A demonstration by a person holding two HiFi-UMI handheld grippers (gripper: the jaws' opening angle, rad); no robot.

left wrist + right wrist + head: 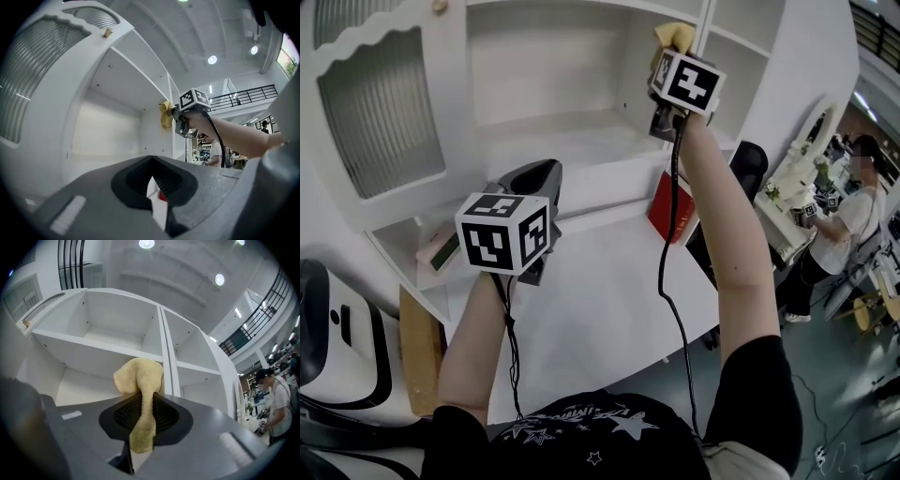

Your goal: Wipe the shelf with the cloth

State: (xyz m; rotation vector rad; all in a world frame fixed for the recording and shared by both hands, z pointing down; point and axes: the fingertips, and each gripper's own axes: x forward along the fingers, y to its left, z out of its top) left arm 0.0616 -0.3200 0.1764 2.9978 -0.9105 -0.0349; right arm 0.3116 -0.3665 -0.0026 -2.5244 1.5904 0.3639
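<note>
Nearest us, our left claw (542,173) hangs clenched and empty; our right claw (143,416), grasping the cloth (139,376), should next press it onto the shelf (553,141).

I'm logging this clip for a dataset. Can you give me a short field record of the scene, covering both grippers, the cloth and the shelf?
setting: white shelf unit above a white table
right gripper: held high, shut on the yellow cloth
cloth position: at the upright divider; contact unclear
left gripper: lower, jaws together, nothing between them
other: red object on the table; person in the background
</note>
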